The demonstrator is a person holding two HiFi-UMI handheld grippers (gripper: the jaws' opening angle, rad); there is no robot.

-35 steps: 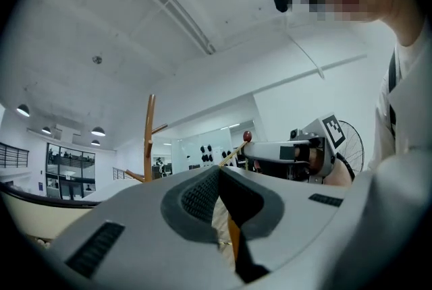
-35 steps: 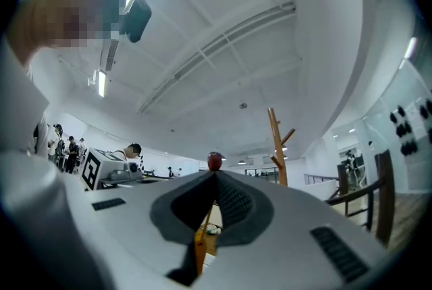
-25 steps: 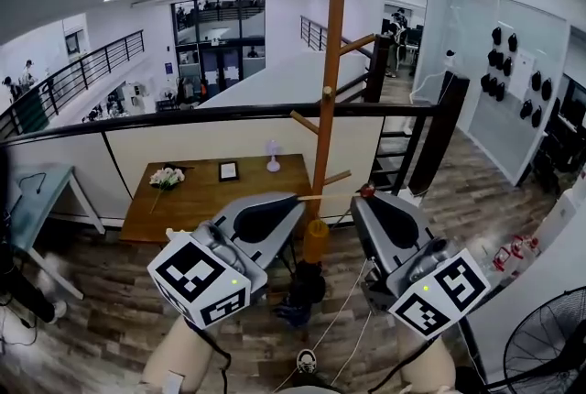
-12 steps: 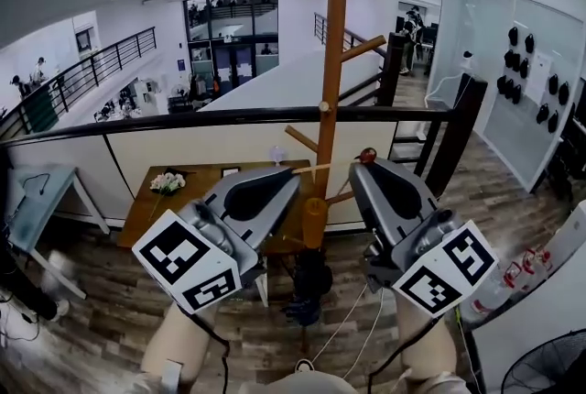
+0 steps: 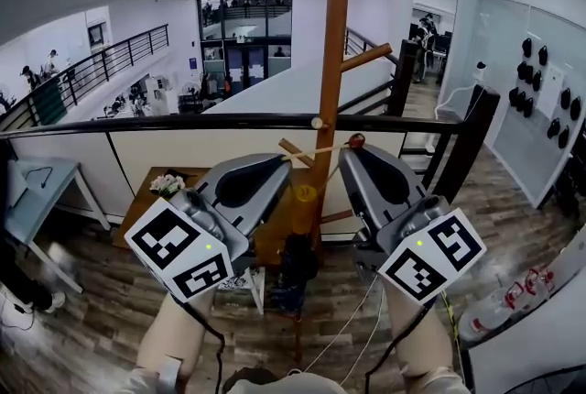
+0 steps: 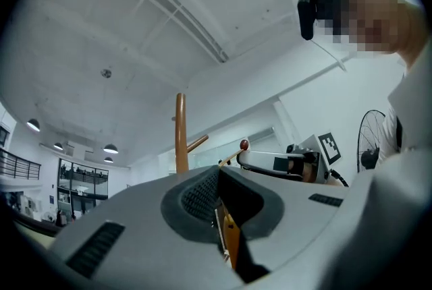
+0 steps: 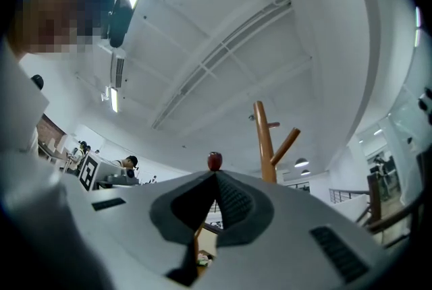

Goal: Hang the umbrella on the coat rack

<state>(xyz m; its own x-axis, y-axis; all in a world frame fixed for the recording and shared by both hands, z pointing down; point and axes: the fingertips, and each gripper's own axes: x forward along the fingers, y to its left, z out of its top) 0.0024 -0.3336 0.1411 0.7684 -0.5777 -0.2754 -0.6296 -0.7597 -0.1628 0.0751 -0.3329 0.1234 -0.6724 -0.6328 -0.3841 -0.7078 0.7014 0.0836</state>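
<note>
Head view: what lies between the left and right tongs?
A thin cord with a red bead runs from the left tongs to the right tongs, across the coat rack pole; the umbrella hangs below. The head view shows it.

Brown coat rack (image 5: 335,62); red-tipped dark umbrella (image 5: 298,271).

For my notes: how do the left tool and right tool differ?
The left tool pinches the plain end of the thin cord; the right tool pinches the end with the red bead. The left tool shows left of the coat rack pole, the right tool right of it. Both are shut and tilted upward.
</note>
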